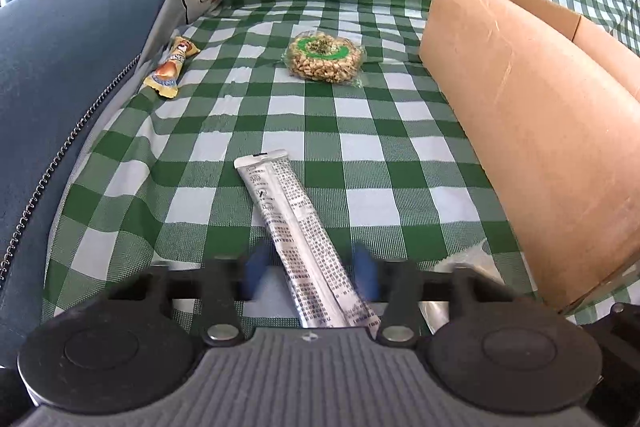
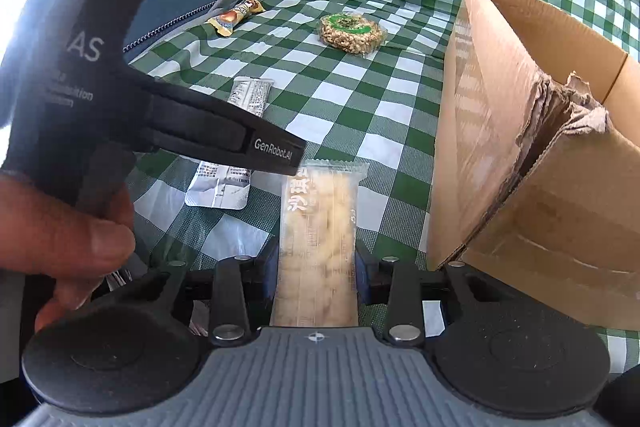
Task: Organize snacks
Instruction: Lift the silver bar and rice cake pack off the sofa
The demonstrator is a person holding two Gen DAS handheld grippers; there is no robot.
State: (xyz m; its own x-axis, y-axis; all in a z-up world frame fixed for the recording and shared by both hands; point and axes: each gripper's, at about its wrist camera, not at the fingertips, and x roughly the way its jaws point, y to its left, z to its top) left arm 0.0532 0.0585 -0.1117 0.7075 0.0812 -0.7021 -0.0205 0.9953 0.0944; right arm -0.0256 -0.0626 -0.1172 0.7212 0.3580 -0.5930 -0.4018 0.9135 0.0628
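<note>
The right gripper (image 2: 316, 267) clamps its fingers on a clear-wrapped pale puffed-rice bar (image 2: 318, 227), held ready for the brown cardboard box (image 2: 540, 187) just beside it. The left gripper (image 1: 314, 269), fingers parted, straddles a flat silver printed sachet (image 1: 296, 231) lying on the green-checked cloth (image 1: 360, 155), likely for pickup.

Green-checked cloth (image 1: 360, 163) under silver sachet (image 1: 280, 203), peanut disc (image 1: 325, 57), cardboard box (image 1: 520, 115)
</note>
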